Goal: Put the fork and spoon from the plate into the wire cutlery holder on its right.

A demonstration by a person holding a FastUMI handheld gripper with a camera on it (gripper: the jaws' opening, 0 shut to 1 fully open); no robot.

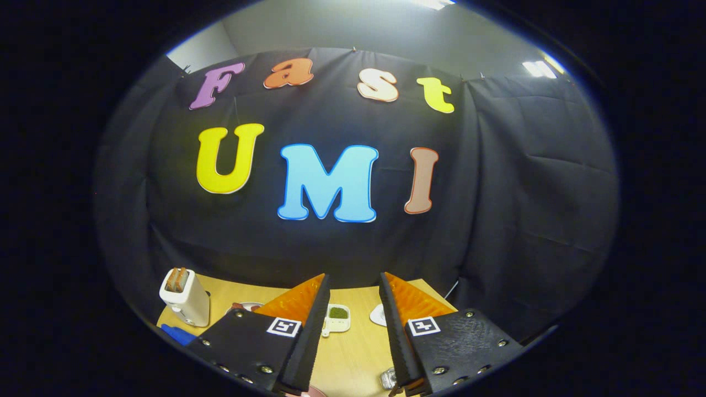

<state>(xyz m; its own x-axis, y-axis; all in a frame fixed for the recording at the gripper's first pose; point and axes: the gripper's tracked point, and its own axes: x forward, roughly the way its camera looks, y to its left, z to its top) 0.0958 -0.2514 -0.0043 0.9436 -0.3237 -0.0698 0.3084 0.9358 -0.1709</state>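
Wooden table lay far below the tongs, parted and empty; descending almost blind risked missing the cutlery.

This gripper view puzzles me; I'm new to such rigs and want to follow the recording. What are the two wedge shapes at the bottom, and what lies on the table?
The camera rides on hand-held tongs and looks forward along their two fingers, the wedges you see. They stand apart, open, holding nothing. Beyond them is a light wooden table: a white toaster with bread slices beside the left finger, a small white square dish of something green between the fingers, and a white object by the right finger, partly hidden.
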